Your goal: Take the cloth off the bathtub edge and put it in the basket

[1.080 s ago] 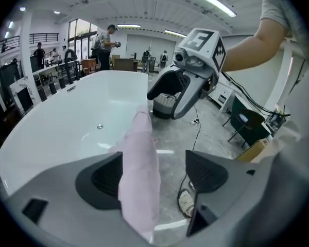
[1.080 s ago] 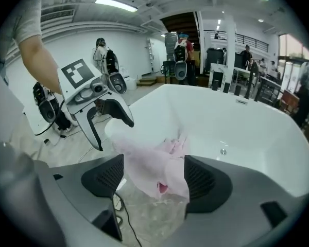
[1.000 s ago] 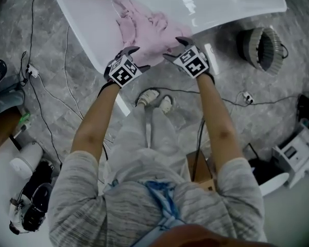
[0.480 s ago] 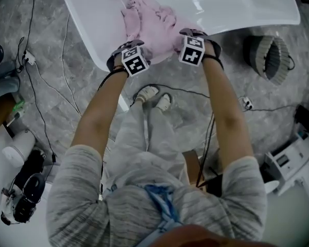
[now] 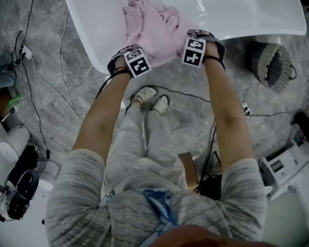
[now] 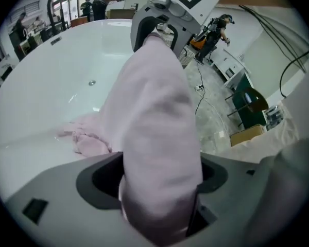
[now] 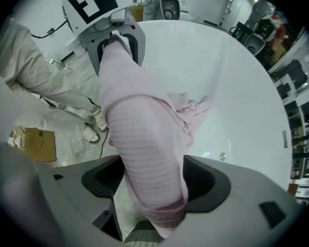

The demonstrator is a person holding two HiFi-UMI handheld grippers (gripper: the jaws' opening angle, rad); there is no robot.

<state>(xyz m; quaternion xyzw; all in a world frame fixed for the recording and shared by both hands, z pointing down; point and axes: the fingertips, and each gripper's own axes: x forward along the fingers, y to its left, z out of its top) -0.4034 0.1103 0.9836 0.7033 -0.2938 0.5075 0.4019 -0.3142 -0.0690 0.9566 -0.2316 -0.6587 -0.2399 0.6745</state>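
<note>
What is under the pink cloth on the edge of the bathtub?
Only the white bathtub rim shows around the cloth, which both the left tongs and right tongs grip. The stretch of rim directly beneath it is covered, so nothing else can be told.

Grey floor (image 5: pixel 262 133): bathtub (image 5: pixel 247 9); basket (image 5: pixel 270 63)
</note>
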